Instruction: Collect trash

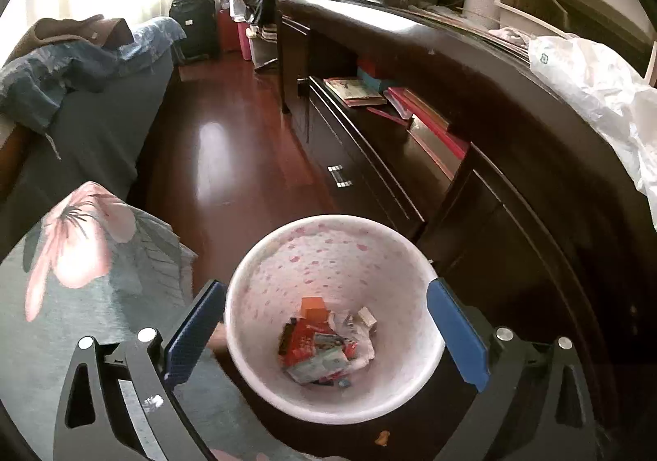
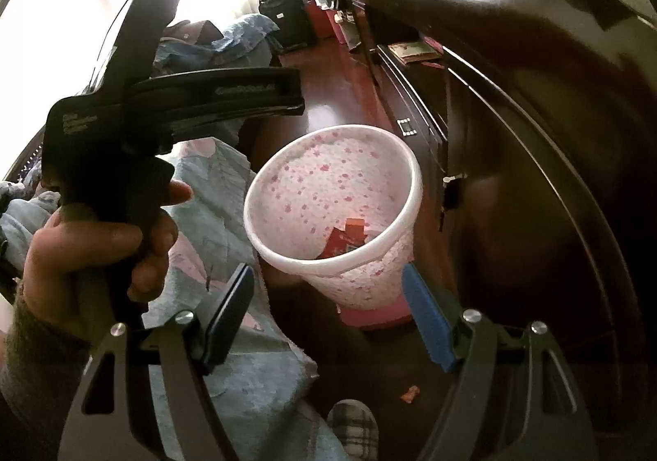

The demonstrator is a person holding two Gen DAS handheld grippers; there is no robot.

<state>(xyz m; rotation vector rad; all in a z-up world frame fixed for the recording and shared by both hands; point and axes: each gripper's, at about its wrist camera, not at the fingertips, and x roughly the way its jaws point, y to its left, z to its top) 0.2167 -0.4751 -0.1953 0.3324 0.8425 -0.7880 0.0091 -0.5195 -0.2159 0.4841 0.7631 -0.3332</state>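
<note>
A white bin with pink speckles (image 1: 263, 284) stands on the dark wood floor beside a dark dresser; it also shows in the right wrist view (image 2: 287, 190). Red and white wrappers (image 1: 324, 342) lie in its bottom. My left gripper (image 1: 328, 333) is open and empty, directly above the bin, looking down into it. My right gripper (image 2: 328, 317) is open and empty, above the floor in front of the bin. A small orange scrap (image 2: 410, 393) lies on the floor near the bin; it also shows in the left wrist view (image 1: 382, 438).
The dark dresser (image 1: 513, 157) runs along the right, with books on an open shelf (image 1: 361, 91) and a white plastic bag (image 1: 595, 91) on top. A bed with a floral cover (image 1: 82, 255) is on the left. A slippered foot (image 2: 355, 426) stands near the scrap.
</note>
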